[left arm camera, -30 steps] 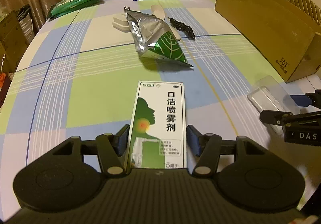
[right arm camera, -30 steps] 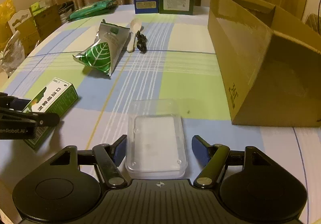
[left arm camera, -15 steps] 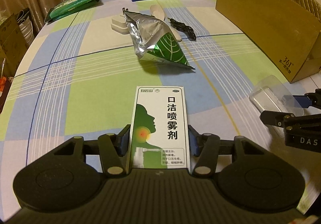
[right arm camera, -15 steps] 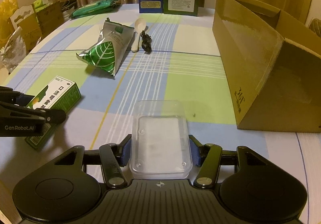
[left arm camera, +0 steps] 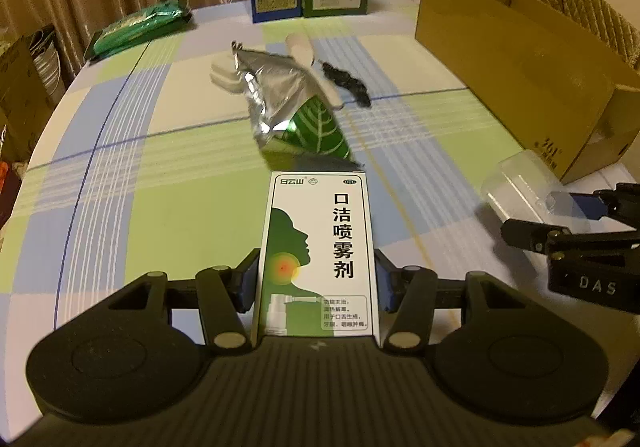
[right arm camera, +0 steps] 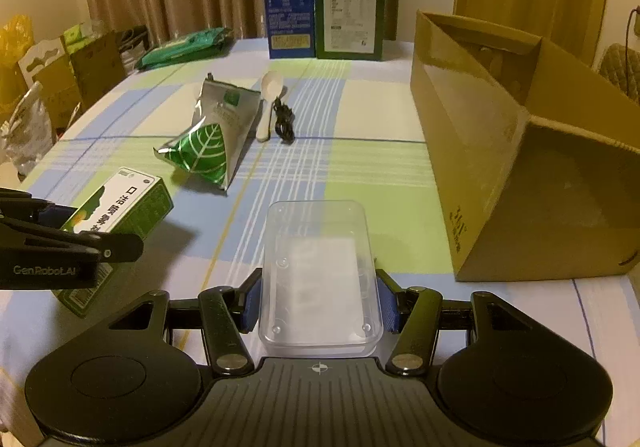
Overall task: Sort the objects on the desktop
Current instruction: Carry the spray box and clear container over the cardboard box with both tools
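A green and white medicine box [left arm camera: 320, 231] is gripped between the pads of my left gripper [left arm camera: 318, 275], a little above the checked tablecloth; it also shows at the left of the right wrist view as the medicine box [right arm camera: 128, 203]. My right gripper [right arm camera: 320, 289] is shut on a clear plastic box [right arm camera: 316, 247], raised slightly off the cloth. The left wrist view shows the clear plastic box [left arm camera: 520, 183] tilted at the right, with the right gripper [left arm camera: 560, 223] behind it.
An open cardboard box [right arm camera: 520, 151] lies on its side at the right. Mid-table lie a foil pouch with a green leaf [left arm camera: 292, 111], a white spoon [right arm camera: 270, 95], a black cable [right arm camera: 284, 123] and a white adapter [left arm camera: 224, 73]. Two tall cartons [right arm camera: 320, 7] and a green packet [left arm camera: 140, 25] sit at the back.
Both pairs of jaws have closed onto their boxes: the left on the medicine box, the right on the clear plastic box. Both boxes have come up slightly from the cloth.
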`<state>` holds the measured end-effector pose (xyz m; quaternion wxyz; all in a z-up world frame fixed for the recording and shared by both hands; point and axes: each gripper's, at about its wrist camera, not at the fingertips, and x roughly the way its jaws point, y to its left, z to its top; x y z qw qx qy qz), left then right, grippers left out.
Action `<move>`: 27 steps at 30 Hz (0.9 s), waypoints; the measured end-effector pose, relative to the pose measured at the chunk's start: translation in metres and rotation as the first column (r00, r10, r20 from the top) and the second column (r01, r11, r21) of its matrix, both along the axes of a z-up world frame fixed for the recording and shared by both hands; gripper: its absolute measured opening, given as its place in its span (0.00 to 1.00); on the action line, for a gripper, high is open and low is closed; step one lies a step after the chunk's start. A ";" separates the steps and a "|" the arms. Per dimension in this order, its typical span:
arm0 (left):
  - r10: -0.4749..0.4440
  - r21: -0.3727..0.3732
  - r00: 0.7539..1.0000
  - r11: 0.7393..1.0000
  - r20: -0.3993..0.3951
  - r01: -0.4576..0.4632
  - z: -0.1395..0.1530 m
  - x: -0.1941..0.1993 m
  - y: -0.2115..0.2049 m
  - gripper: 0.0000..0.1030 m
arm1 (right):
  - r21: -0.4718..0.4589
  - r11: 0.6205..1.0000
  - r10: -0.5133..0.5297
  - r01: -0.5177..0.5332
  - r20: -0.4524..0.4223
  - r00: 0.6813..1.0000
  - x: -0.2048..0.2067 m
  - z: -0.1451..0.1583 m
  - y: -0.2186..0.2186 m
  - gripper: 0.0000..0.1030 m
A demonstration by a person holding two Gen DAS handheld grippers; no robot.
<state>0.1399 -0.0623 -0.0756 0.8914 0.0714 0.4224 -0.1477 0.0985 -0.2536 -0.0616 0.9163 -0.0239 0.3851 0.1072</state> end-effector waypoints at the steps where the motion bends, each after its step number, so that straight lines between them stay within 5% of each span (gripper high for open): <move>1: -0.003 -0.001 1.000 1.000 0.004 0.003 0.002 0.000 -0.002 0.49 | 0.001 1.000 -0.001 0.001 0.003 1.000 -0.001 0.001 0.000 0.52; 27: -0.076 -0.096 0.989 0.991 0.125 0.088 0.070 -0.011 -0.048 0.49 | -0.012 0.998 -0.059 0.061 0.136 0.989 -0.018 0.067 -0.024 0.52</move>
